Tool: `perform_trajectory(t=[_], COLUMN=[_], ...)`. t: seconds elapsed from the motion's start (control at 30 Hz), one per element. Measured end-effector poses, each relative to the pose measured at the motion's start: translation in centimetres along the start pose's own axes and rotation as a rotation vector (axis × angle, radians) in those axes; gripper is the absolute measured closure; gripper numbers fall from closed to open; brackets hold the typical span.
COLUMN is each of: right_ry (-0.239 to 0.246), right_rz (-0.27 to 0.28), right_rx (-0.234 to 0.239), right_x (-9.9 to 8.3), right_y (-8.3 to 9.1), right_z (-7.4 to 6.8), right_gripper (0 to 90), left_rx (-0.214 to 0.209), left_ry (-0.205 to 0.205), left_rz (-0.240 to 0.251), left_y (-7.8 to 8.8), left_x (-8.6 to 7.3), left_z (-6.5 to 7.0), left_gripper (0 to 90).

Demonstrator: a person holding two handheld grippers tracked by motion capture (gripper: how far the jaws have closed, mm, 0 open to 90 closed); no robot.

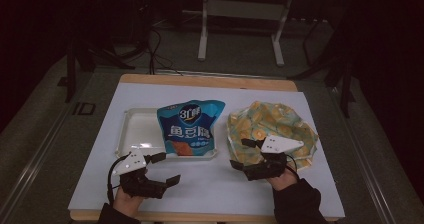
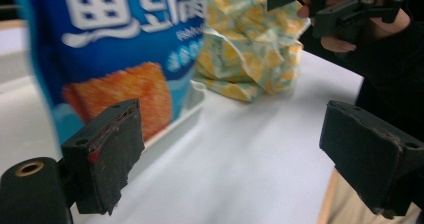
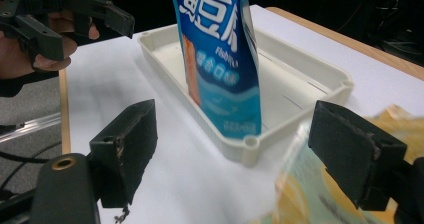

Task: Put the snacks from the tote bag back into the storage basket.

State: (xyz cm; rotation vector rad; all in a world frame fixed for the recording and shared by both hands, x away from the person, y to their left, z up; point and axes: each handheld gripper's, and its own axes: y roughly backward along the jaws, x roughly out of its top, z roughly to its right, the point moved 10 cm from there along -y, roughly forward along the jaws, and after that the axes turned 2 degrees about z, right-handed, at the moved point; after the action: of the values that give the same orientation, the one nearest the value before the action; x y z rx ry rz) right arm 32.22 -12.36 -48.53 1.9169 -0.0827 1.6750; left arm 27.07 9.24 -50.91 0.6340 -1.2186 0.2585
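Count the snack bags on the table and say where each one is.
2. The blue bag stands in the white tray, at its right end. The yellow patterned bag lies on the white sheet right of the tray, by the right gripper.

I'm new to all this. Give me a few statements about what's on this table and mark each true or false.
1. The blue snack bag stands in the white tray. True.
2. The left gripper clamps the blue bag. False: its jaws are open, holding nothing.
3. The yellow patterned bag lies inside the tray. False: it lies beside it on the white sheet.
4. The right gripper is open, at the patterned bag. True.
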Motion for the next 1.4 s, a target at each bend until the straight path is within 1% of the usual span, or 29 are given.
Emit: perform_trajectory(t=[0.07, 0.13, 0.2, 0.23, 0.33, 0.43, 0.5, 0.53, 0.63, 0.73, 0.8, 0.87, 0.97, 1.1, 1.23, 1.27, 1.3, 1.4], right_ry=[0.000, -0.006, -0.009, -0.010, -0.014, -0.011, -0.028, -0.039, -0.065, -0.080, -0.081, -0.089, -0.100, -0.116, -0.123, -0.115, -0.113, -0.130], right_rz=[0.005, 0.006, 0.005, 0.005, -0.001, -0.005, -0.002, 0.005, 0.006, -0.005, -0.001, -0.007, -0.015, -0.018, -0.009, -0.005, -0.010, 0.017], right_rx=[-0.009, -0.017, -0.030, -0.032, -0.056, -0.108, -0.123, -0.129, -0.135, -0.144, -0.159, -0.163, -0.178, -0.201, -0.230, -0.241, -0.249, -0.265], right_x=[-0.4, -0.9, -1.6, -2.0, -3.2, -4.3, -4.8, -5.0, -5.8, -6.7, -7.2, -7.7, -8.5, -9.6, -10.2, -10.3, -10.4, -10.4], right_y=[0.9, 1.7, 2.5, 2.8, 3.9, 5.0, 5.7, 6.0, 6.8, 7.5, 7.9, 8.2, 8.8, 9.3, 9.7, 9.7, 9.8, 10.1], right_z=[0.1, 0.3, 0.4, 0.5, 0.7, 1.3, 1.6, 1.8, 1.9, 2.0, 2.1, 2.0, 2.3, 2.6, 2.9, 3.0, 3.2, 3.6], right_gripper=[19.2, 19.2, 19.2, 19.2, 19.2, 19.1, 19.0, 19.0, 18.9, 18.9, 18.8, 18.6, 18.6, 18.4, 18.2, 18.2, 18.0, 17.3], left_rx=[-0.008, -0.027, -0.031, -0.041, -0.045, -0.057, -0.067, -0.064, -0.077, -0.082, -0.086, -0.086, -0.073, -0.068, -0.068, -0.065, -0.057, -0.033], left_ry=[-0.014, -0.021, -0.024, -0.021, -0.029, -0.035, -0.041, -0.049, -0.063, -0.078, -0.087, -0.090, -0.109, -0.130, -0.136, -0.135, -0.149, -0.181], left_rz=[0.001, 0.002, -0.005, -0.005, -0.025, -0.034, -0.041, -0.044, -0.056, -0.064, -0.065, -0.067, -0.072, -0.072, -0.079, -0.080, -0.081, -0.081], left_y=[-0.3, -0.6, -0.9, -1.1, -1.7, -2.3, -2.7, -2.9, -3.5, -4.0, -4.3, -4.6, -5.0, -5.3, -5.4, -5.4, -5.4, -5.4], left_x=[-0.1, -0.1, -0.3, -0.3, -0.6, -0.8, -0.8, -0.9, -1.0, -1.2, -1.3, -1.5, -1.7, -2.1, -2.5, -2.6, -2.7, -2.8], left_z=[0.3, 0.7, 0.9, 1.0, 1.4, 1.8, 2.1, 2.2, 2.6, 2.8, 3.0, 3.0, 3.0, 3.0, 2.9, 2.9, 2.9, 2.8], left_gripper=[11.2, 11.2, 11.2, 11.2, 11.2, 11.2, 11.2, 11.2, 11.2, 11.2, 11.2, 11.1, 11.2, 11.1, 11.2, 11.2, 11.2, 11.2])
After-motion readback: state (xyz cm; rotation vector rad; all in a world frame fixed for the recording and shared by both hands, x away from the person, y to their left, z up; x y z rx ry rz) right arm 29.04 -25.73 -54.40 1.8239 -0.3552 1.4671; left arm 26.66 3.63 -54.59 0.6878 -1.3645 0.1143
